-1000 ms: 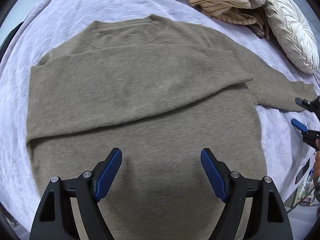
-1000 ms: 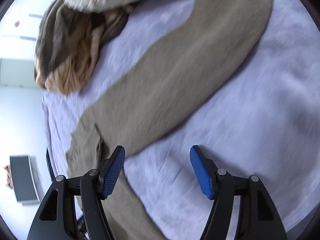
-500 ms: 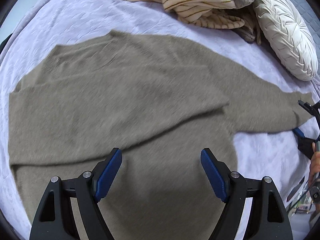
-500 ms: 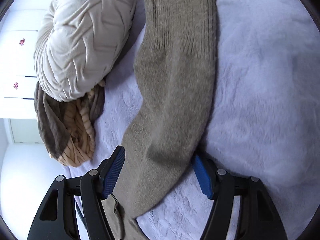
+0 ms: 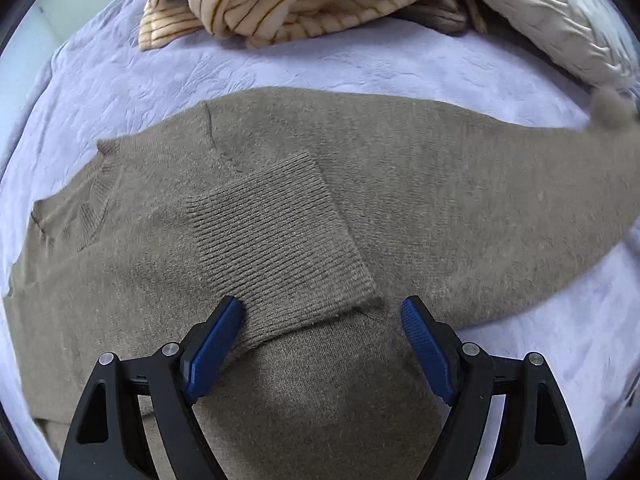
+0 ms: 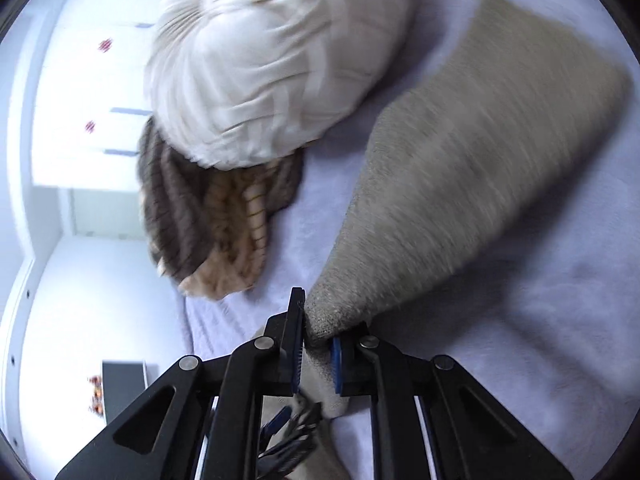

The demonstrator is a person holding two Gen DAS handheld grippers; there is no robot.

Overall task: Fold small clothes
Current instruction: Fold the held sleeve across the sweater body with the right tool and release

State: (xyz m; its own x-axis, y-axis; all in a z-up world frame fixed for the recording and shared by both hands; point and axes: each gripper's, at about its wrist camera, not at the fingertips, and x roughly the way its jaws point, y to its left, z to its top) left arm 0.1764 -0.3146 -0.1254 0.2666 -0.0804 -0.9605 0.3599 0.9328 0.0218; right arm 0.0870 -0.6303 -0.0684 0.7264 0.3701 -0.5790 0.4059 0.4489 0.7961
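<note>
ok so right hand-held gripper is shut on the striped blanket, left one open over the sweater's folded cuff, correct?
Not the blanket. The right wrist view shows the right hand-held gripper shut on the sweater's sleeve end. The left hand-held gripper is open over the folded cuff.

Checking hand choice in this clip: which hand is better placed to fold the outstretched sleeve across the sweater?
Right. The right tool is already shut on the sleeve end, whereas the left tool hangs open over the sweater body, gripping nothing.
</note>
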